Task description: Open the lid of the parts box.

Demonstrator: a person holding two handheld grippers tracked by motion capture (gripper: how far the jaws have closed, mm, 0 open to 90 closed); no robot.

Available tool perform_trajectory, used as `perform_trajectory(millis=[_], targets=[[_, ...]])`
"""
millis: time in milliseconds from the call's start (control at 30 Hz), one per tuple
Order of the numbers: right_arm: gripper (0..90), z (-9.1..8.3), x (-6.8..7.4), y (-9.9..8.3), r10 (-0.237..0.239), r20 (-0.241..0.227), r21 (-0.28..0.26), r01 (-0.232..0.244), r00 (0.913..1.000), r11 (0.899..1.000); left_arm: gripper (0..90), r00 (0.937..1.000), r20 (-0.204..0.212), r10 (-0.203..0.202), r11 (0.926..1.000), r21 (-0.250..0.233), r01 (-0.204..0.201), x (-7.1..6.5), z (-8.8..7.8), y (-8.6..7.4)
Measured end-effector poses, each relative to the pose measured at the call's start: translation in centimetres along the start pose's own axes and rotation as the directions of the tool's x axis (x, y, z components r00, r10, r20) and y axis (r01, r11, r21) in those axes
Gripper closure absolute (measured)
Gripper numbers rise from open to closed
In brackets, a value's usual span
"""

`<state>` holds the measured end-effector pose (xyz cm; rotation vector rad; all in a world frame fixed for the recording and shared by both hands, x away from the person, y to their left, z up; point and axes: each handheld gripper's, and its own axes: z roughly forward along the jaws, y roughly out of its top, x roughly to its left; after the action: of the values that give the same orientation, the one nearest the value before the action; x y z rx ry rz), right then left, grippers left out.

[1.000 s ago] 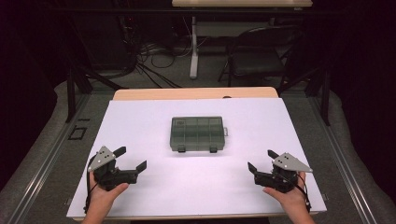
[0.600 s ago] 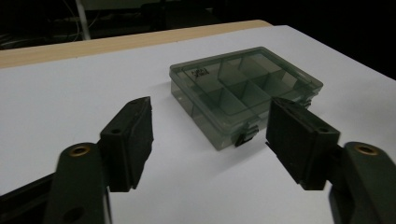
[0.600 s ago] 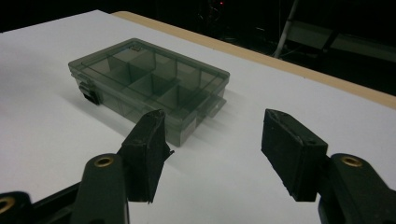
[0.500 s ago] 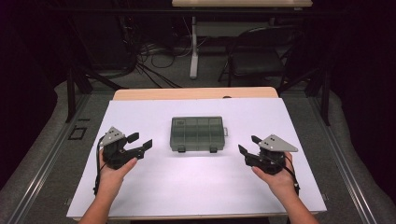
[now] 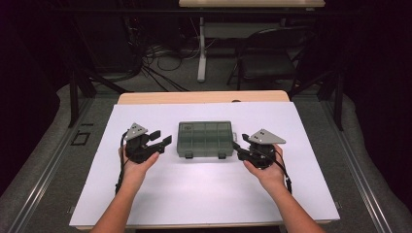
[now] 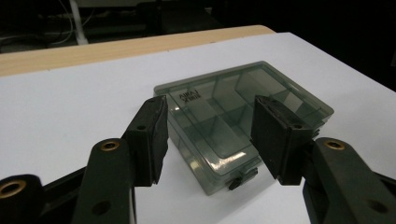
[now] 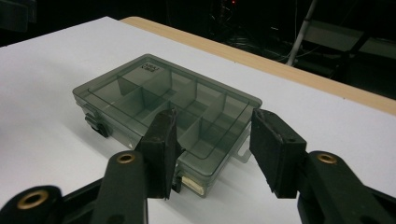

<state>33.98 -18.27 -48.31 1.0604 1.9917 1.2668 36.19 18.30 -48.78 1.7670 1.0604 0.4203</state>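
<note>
A smoky grey see-through compartment box (image 5: 204,139) with its lid down lies flat in the middle of the white table (image 5: 204,194). Its dividers show through the lid (image 6: 233,119) (image 7: 168,100), and the compartments look empty. My left gripper (image 5: 163,140) is open just left of the box, jaws pointing at its left end, not touching it. My right gripper (image 5: 236,146) is open close to the box's right front corner. In the left gripper view the open gripper (image 6: 208,135) frames the box's near corner. In the right gripper view the open gripper (image 7: 212,144) frames the box's near end.
The white sheet covers a wooden table whose bare far edge (image 5: 204,96) shows behind the box. Beyond it stand a dark chair (image 5: 269,63), a table leg (image 5: 201,48) and floor cables (image 5: 160,73). Two dark latches (image 5: 187,155) sit on the box's front side.
Both hands have moved forward and inward from the table's front corners, bringing each open gripper up beside the box. The box has not moved.
</note>
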Motion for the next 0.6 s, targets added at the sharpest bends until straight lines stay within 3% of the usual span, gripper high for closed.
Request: perform_trajectory(millis=[100,200,233,400,533,600], targets=[[57.5,0.6,-0.2,-1.2,0.024,-0.008,0.004,-0.024,0.9997,1.0,52.7,1.0,-0.001,-0.001,1.0,0.007,0.001,-0.2,0.5,-0.8],[62.6,1.0,-0.3,-2.1,0.035,-0.007,0.02,-0.035,0.9994,0.999,58.7,0.9999,0.005,0.012,0.9991,0.041,-0.012,-0.4,1.0,-1.9],[67.3,1.4,-0.4,-3.0,0.059,-0.021,0.041,-0.058,0.998,0.997,64.0,0.9998,0.014,0.015,0.9983,0.056,-0.016,-0.4,1.2,-2.6],[79.3,2.0,-0.2,-4.0,0.073,-0.023,0.06,-0.071,0.9971,0.996,76.4,0.9992,0.03,0.027,0.9965,0.079,-0.029,-0.7,1.5,-3.2],[86.7,2.3,0.2,-4.2,0.056,-0.025,0.073,-0.054,0.9981,0.996,86.0,0.9979,0.039,0.052,0.9952,0.081,-0.055,-1.0,1.7,-3.5],[89.0,2.5,0.4,-4.4,0.045,-0.035,0.08,-0.042,0.9984,0.996,88.7,0.9982,0.045,0.041,0.9946,0.093,-0.045,-1.1,1.8,-3.6]])
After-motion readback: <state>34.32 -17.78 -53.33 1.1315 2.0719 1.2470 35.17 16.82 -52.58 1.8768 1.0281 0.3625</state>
